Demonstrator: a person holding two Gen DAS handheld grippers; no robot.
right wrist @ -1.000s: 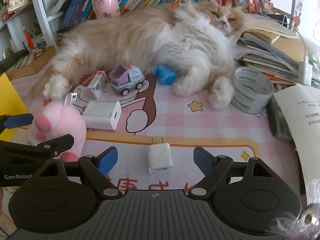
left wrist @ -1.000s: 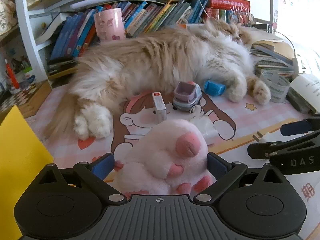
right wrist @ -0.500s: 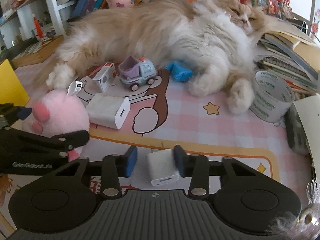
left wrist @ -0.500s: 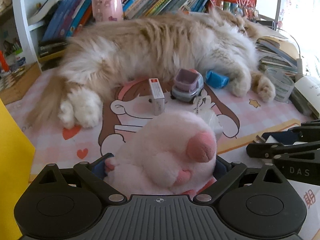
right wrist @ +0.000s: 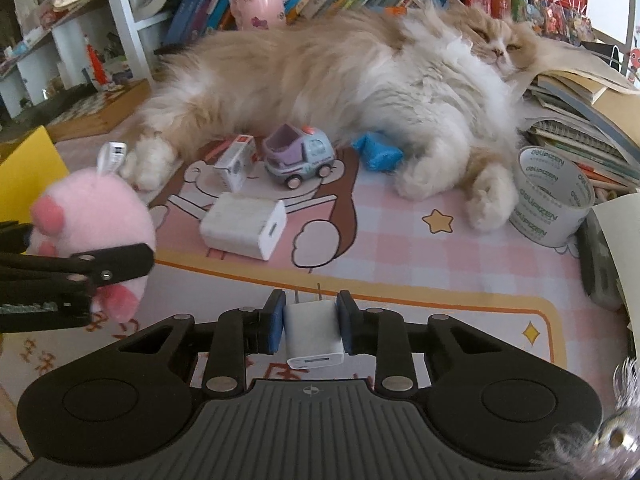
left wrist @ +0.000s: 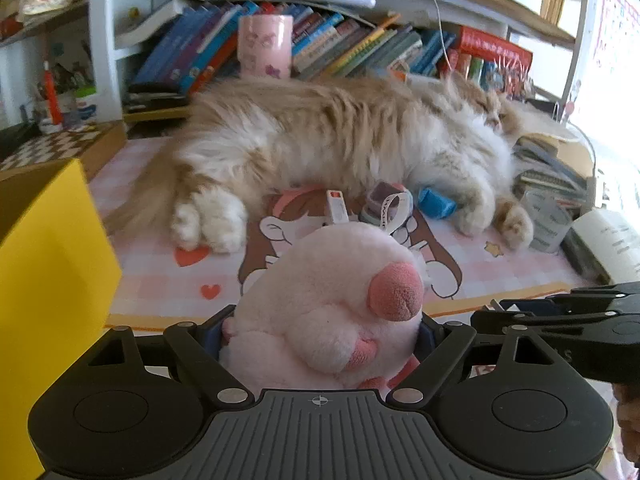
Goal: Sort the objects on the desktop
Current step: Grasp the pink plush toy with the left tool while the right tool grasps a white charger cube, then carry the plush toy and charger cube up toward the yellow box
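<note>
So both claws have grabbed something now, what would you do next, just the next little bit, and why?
Probably lift both a little, straight up. The left gripper is squeezing the pink plush toy, its jaws having just closed in, and the right gripper is shut on the small white charger. The yellow box sits at the left, so the toy may go there. The cat lies close behind.

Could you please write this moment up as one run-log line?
left gripper: closing on pink plush toy | right gripper: shut on small white charger | cat: lying on desk mat
</note>
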